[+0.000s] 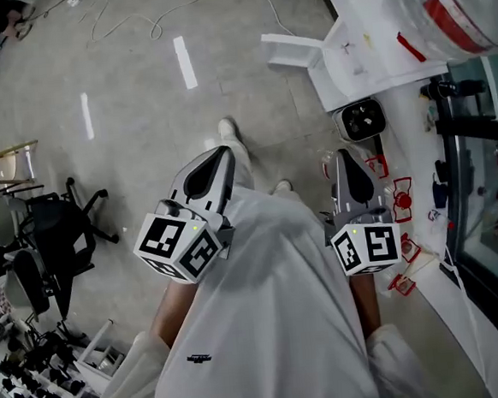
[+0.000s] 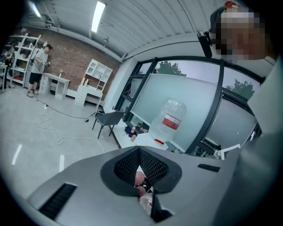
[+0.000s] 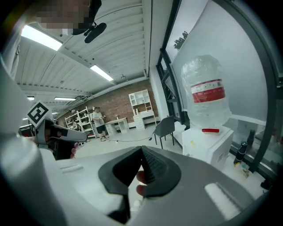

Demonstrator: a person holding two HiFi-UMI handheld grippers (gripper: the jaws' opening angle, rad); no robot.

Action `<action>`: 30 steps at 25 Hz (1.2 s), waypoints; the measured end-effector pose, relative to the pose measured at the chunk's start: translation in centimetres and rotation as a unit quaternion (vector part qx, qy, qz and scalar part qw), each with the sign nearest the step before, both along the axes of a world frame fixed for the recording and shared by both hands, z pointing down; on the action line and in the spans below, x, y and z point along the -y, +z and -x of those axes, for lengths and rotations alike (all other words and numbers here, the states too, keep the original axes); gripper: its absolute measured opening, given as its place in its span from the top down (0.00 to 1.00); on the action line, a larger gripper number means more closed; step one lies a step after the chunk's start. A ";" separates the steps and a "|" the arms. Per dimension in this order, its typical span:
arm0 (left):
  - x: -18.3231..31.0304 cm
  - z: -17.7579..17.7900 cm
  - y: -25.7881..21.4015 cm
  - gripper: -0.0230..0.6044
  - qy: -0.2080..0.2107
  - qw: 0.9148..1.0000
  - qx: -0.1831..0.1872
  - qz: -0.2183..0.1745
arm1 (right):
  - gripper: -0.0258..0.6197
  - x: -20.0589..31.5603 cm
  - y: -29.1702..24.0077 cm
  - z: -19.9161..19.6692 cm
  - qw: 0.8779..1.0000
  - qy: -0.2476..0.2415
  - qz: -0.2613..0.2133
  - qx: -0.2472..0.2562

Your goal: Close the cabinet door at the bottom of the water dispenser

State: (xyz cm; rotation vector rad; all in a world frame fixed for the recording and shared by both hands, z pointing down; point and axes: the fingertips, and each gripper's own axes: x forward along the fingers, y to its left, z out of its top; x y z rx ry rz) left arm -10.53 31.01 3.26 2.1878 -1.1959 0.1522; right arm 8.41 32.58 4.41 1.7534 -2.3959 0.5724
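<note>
- Standing back from the dispenser (image 1: 366, 51): its door (image 1: 293, 50) juts open leftward, ahead and right of me.
- My right tool (image 1: 342, 155), closed and empty, is nearer; my left tool (image 1: 225, 151) is likewise closed.

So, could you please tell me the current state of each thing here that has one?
Cabinet door: open, swung out from the water dispenser.
Water bottle: seated on top of the dispenser.
Left gripper: jaws shut, empty.
Right gripper: jaws shut, empty.
</note>
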 end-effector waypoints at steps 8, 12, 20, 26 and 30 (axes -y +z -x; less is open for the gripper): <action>13.9 4.5 -0.4 0.95 0.028 1.000 -0.004 0.007 | 0.95 12.5 -1.2 4.1 0.999 0.040 0.003 0.000; 19.3 7.8 0.5 0.95 0.045 0.999 -0.003 0.030 | 0.95 17.5 -1.6 5.8 0.998 0.069 0.011 -0.010; 27.7 8.9 0.9 0.95 0.090 0.995 -0.016 0.032 | 0.95 23.2 -0.2 7.1 0.992 0.115 0.038 -0.028; 29.2 7.3 2.1 0.95 0.100 0.994 -0.008 0.048 | 0.95 24.8 1.0 6.9 0.993 0.101 0.057 -0.025; 29.3 6.2 1.7 0.95 0.084 0.995 -0.001 0.047 | 0.95 26.3 1.1 6.0 0.995 0.082 0.056 -0.012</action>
